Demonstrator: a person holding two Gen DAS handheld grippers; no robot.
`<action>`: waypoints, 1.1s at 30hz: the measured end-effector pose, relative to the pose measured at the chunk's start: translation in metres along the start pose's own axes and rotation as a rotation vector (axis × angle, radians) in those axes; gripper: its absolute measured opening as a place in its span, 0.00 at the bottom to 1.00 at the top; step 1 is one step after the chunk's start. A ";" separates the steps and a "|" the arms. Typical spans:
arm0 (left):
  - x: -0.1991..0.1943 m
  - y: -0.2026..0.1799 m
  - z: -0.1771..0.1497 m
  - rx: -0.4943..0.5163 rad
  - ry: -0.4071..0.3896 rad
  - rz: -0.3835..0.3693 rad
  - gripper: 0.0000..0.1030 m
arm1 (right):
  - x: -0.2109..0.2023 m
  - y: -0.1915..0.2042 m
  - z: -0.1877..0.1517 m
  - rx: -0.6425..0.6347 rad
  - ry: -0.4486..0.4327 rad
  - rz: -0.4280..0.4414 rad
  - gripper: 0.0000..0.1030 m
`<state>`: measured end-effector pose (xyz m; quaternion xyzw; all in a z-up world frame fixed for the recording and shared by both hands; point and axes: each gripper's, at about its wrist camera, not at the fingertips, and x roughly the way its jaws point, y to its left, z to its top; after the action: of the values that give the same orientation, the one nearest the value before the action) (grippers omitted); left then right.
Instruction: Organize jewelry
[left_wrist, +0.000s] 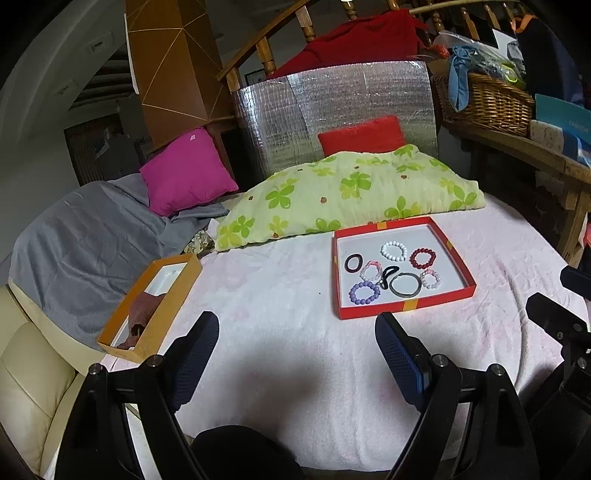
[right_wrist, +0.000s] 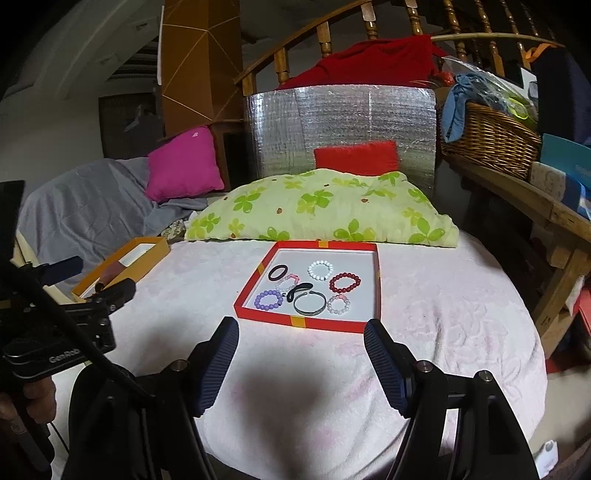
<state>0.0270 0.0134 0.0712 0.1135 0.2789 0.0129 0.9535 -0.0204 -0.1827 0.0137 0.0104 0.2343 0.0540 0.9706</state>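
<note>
A shallow red tray (left_wrist: 406, 306) (right_wrist: 306, 322) lies on the pale pink blanket. It holds several bracelets and hair ties: a white beaded one (left_wrist: 393, 251), a dark red one (left_wrist: 423, 258), a purple one (left_wrist: 364, 292) and a dark bangle (left_wrist: 405, 285). An orange box (left_wrist: 173, 295) (right_wrist: 162, 247) with brown cloth in it sits to the left. My left gripper (left_wrist: 295, 321) hovers open, short of both containers, with nothing between its fingers. Just in front of the tray's near edge, my right gripper (right_wrist: 301, 325) is also open and empty.
A green leaf-print pillow (left_wrist: 351, 192) lies right behind the tray, with a pink cushion (left_wrist: 184, 173), a red cushion (left_wrist: 364, 134) and a silver foil panel (left_wrist: 332, 96) beyond. A wicker basket (left_wrist: 487, 103) stands on a wooden bench at right. A grey sheet (left_wrist: 81, 236) covers the left.
</note>
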 end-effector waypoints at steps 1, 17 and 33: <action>-0.002 0.001 0.000 -0.001 -0.003 -0.001 0.84 | -0.001 0.000 0.000 0.001 0.000 -0.002 0.72; -0.022 0.008 0.001 -0.013 -0.051 0.001 0.85 | -0.013 0.007 0.006 0.011 -0.015 -0.034 0.72; -0.020 0.008 0.001 -0.014 -0.048 -0.002 0.85 | -0.011 0.007 0.004 0.022 -0.004 -0.041 0.72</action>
<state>0.0103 0.0189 0.0842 0.1071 0.2559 0.0113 0.9607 -0.0290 -0.1772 0.0230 0.0165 0.2332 0.0316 0.9718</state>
